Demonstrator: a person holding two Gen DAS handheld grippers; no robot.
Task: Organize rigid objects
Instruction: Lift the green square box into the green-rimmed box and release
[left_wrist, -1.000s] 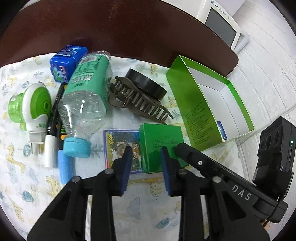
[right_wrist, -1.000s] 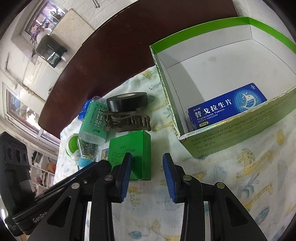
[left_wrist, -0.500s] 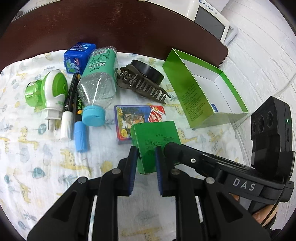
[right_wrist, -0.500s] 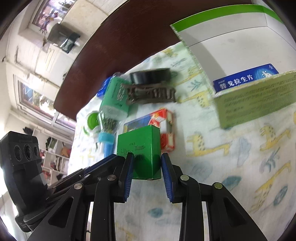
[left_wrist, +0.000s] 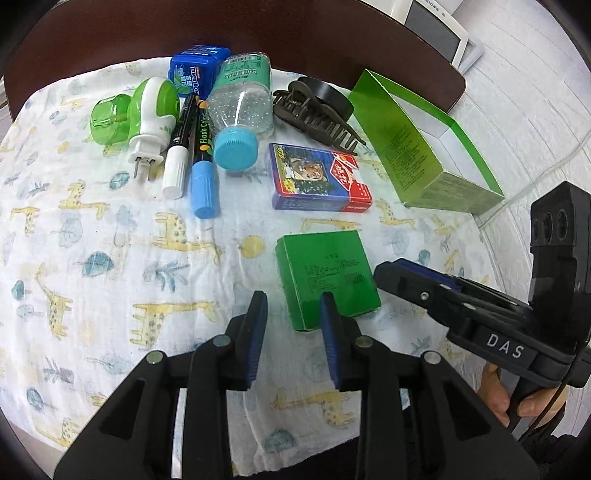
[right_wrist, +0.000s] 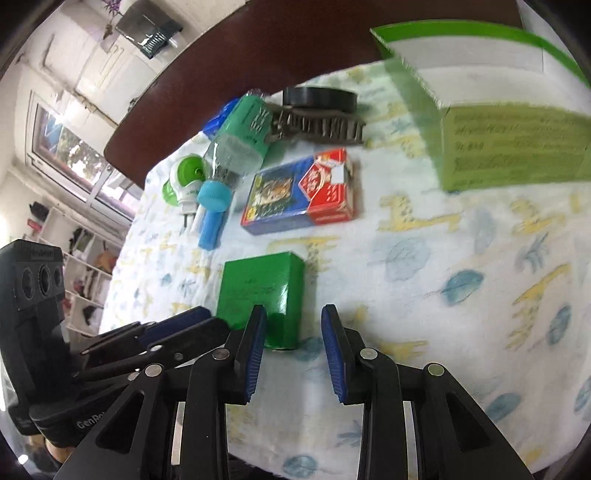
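The left hand-held gripper (left_wrist: 290, 328) sits nearest the viewer with its blue-padded jaws a little apart. They have just been opening, and nothing is between them: only the giraffe-print cloth (left_wrist: 110, 266) covering the table shows in the gap. The small flat green cardboard box (left_wrist: 327, 277) lies on the cloth just beyond and slightly right of that gripper's right jaw, its near edge hidden behind the jaw tip, so contact there cannot be told. The right hand-held gripper (right_wrist: 291, 332) is likewise parted by a narrow gap and holds nothing. From its own view the green box lies just ahead and to the left, its near right corner reaching behind the left jaw. In the left wrist view this gripper's tips come in from the right, close beside the box's right edge.

The box lies flat with its longer side running near to far, between the two grippers. Both are about equally near it, so either would probably need only a short sideways shift to straddle it across its narrow width.

Farther off lies a blue and red playing-card pack (left_wrist: 319, 177). Beyond it to the right stands the open green-walled cardboard tray (left_wrist: 402, 144), the likely destination, well apart from the box.
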